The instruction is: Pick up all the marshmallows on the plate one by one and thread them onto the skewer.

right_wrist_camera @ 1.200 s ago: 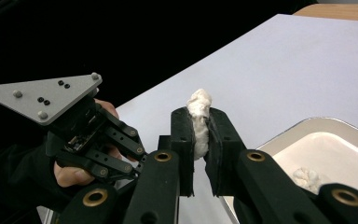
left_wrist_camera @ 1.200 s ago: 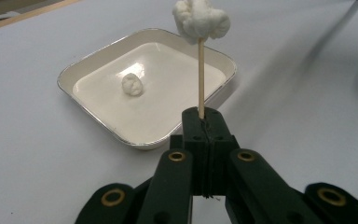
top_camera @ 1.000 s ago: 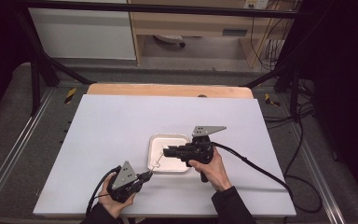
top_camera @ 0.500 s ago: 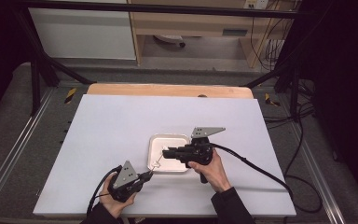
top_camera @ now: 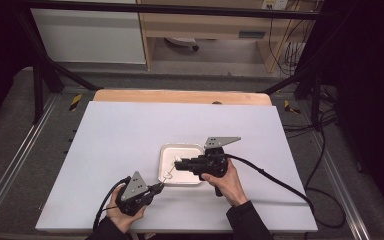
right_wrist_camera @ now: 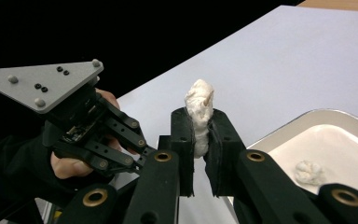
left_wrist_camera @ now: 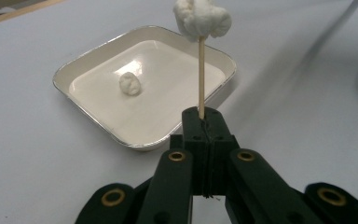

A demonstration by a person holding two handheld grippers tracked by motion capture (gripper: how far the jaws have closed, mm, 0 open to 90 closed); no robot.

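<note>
The flat white table top lies on a wooden board whose light brown edge shows at the far side; around it stand a dark metal frame, grey floor and black cables, and behind it a pale cabinet; the landmark here is the shallow square white tray with a shiny metal rim, which sits near the middle of the table top; inside the tray, on its flat bottom, rests one small white lumpy marshmallow piece, apart from the walls; just in front of the tray, toward the person, the left gripper has its black jaws pressed together on the lower end of a thin pale wooden skewer, which rises over the near rim of the tray; on the top of this skewer sits a soft white marshmallow lump, irregular and a little wrinkled; the right gripper, over the tray's right part, is clamped on this same white lump, which is squeezed narrow between the pads, and the tip of the skewer comes out at its top.
</note>
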